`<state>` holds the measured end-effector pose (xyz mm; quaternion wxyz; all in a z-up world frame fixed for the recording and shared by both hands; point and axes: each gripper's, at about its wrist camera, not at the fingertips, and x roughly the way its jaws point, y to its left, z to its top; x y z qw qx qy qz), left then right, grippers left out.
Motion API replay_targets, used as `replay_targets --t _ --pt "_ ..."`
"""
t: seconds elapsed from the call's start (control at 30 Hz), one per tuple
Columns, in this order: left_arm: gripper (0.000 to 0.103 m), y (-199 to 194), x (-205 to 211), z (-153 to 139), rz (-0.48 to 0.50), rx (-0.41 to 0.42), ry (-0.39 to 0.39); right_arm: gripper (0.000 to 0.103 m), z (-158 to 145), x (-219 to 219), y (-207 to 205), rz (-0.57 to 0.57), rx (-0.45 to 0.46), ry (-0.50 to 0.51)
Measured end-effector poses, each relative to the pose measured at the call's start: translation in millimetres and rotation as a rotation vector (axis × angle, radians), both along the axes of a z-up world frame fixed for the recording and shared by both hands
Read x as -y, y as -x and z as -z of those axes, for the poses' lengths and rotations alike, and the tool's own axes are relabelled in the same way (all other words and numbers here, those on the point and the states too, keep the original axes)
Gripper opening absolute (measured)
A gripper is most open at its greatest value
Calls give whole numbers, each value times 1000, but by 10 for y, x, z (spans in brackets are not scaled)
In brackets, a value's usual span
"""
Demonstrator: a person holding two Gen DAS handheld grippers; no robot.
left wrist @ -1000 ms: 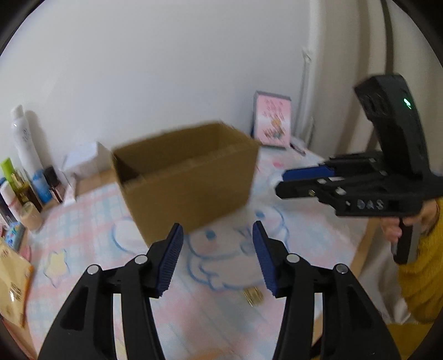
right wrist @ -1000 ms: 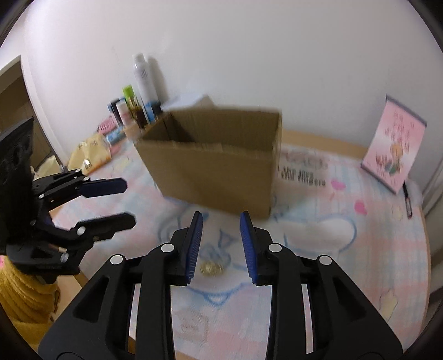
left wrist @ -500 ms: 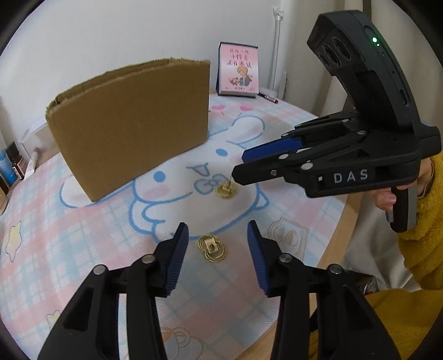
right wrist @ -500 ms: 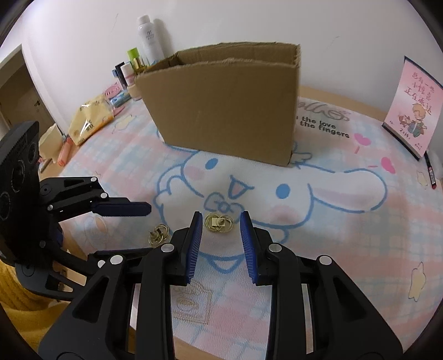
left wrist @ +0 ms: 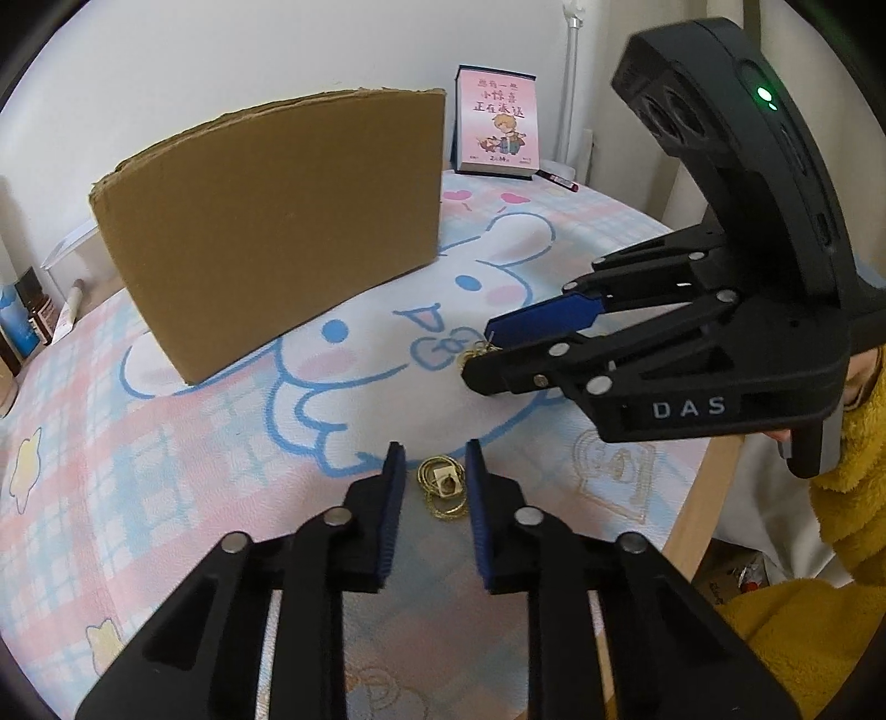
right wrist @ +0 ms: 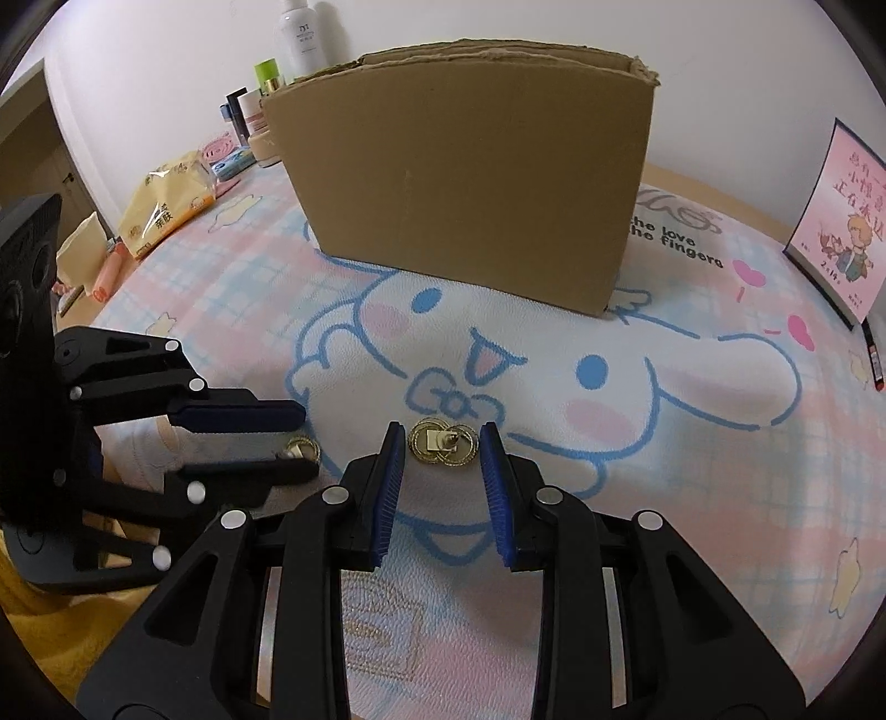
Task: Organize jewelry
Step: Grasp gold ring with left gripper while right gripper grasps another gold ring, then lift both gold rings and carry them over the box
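Note:
Two gold earrings lie on a cartoon-print mat [right wrist: 664,399]. My left gripper [left wrist: 434,462] is open, low over the mat, with one gold earring [left wrist: 440,484] between its fingertips. That earring [right wrist: 302,448] also shows in the right wrist view between the left gripper's fingers [right wrist: 238,412]. My right gripper [right wrist: 443,443] is open, its tips on either side of the other gold earring [right wrist: 442,443]. In the left wrist view the right gripper [left wrist: 487,349] partly hides that earring [left wrist: 475,351]. A brown cardboard box [right wrist: 470,171] stands behind, open at the top.
A pink picture card [right wrist: 844,221] leans on the wall at the right, a pen [right wrist: 874,354] beside it. Bottles [right wrist: 302,33] and snack packets [right wrist: 166,199] crowd the mat's far left. The table edge [left wrist: 698,498] runs close on the right.
Both grippers came down and forward to the mat. Each now has an earring between its open fingers; the box looms closer.

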<state>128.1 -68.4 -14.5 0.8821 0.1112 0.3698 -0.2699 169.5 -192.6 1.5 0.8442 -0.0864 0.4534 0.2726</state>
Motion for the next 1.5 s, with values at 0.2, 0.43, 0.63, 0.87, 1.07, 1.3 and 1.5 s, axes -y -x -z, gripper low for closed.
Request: replay_targets --t 0.2,0.43,0.63,0.87,1.07,1.3,1.5 --pt "14 21 -2 -14 -19 12 -8 12 -6 -41 34 -16 9 0" --pt "10 53 -34 -86 -20 24 2 12 -83 -42 66 -9 24 -4" --pt "10 61 -89 -222 -28 53 26 12 -271 -15 115 -13 55 -37" --pt "10 58 -171 -529 -40 121 64 12 -610 21 129 -11 113 -83" --pt "10 2 -265 -836 -61 182 104 12 -932 16 69 -9 176 -115" --pt "10 -194 -328 -1141 -80 222 139 12 -1223 2 -165 9 214 -144" --pt "10 -440 -430 -1264 -107 217 179 12 -1265 12 -510 61 178 -164"
